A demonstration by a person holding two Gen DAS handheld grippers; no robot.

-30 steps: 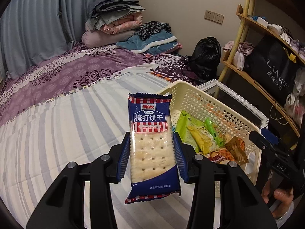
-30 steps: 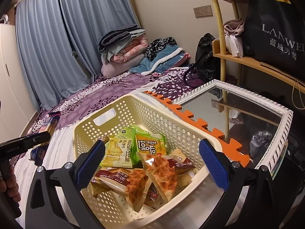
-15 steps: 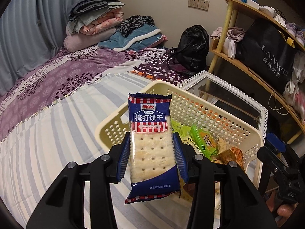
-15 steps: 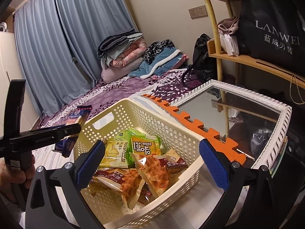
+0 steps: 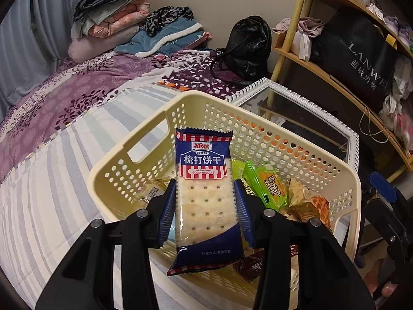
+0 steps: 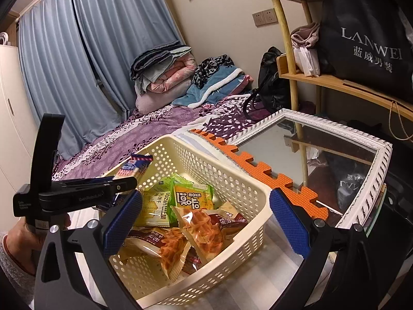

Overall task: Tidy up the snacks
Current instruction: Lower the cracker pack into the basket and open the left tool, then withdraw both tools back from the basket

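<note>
The left gripper (image 5: 205, 210) pinches a pack of soda crackers (image 5: 205, 193) by its long sides, the blue pads pressed against the wrapper. The pack stands lengthwise between the fingers, its red-and-white striped label end pointing away from the hand, and it hangs over the near part of a cream plastic basket (image 5: 258, 118). Seen from the right wrist, the same pack (image 6: 134, 166) pokes out beyond the black fingers above the basket's left rim (image 6: 206, 155), clear of the snacks below.

The basket sits on a striped bedsheet (image 5: 51, 170), its far corner just beside a white-framed mirror (image 6: 371, 165) with an orange foam mat (image 6: 260, 170) between them. Inside lie several wrapped snacks — a green packet (image 6: 192, 197) marked with yellow, a paler green packet (image 6: 155, 204) next to it, and two waffle packs (image 6: 201, 230) nearer the front.

The right gripper (image 6: 206, 222) hovers in front of the basket with its blue pads spread wide and nothing between them. A hand (image 6: 18, 245) in a grey sleeve grips the left tool's handle at the lower left of that view.

Farther back, folded blankets (image 5: 111, 15) are piled on a purple floral bedcover (image 5: 77, 85), and a black bag (image 5: 247, 44) rests by a wooden shelf (image 5: 335, 77).
</note>
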